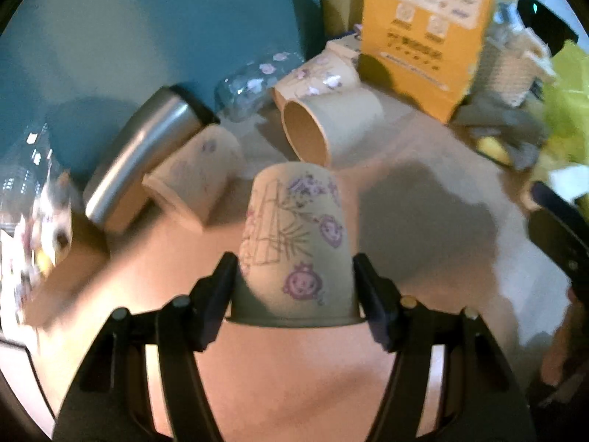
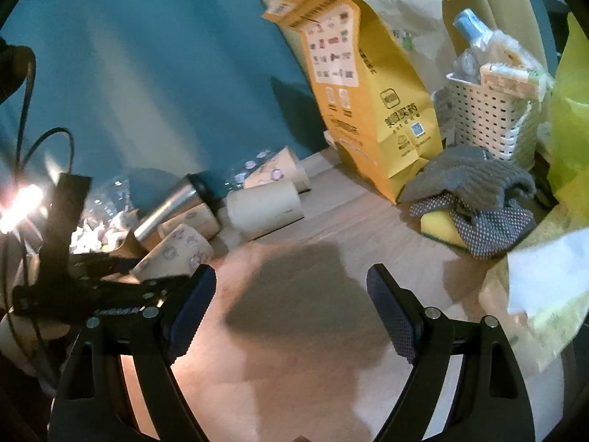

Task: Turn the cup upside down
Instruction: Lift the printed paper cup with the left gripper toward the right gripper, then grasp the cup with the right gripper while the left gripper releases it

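A paper cup (image 1: 294, 246) with purple cartoon faces stands between my left gripper's fingers (image 1: 294, 276), base up and rim down. The fingers press its sides near the rim. It seems to sit on or just above the wooden table (image 1: 294, 375). In the right wrist view the same cup (image 2: 176, 254) shows at the left, held in the left gripper (image 2: 110, 287). My right gripper (image 2: 291, 294) is open and empty above the table, apart from the cup.
Several cups lie on their sides by the teal wall: a plain one (image 1: 331, 129), patterned ones (image 1: 195, 180), a steel tumbler (image 1: 140, 158), clear plastic cups (image 1: 250, 84). A yellow paper bag (image 2: 368, 92), white basket (image 2: 489, 118), grey gloves and sponge (image 2: 475, 202) stand behind.
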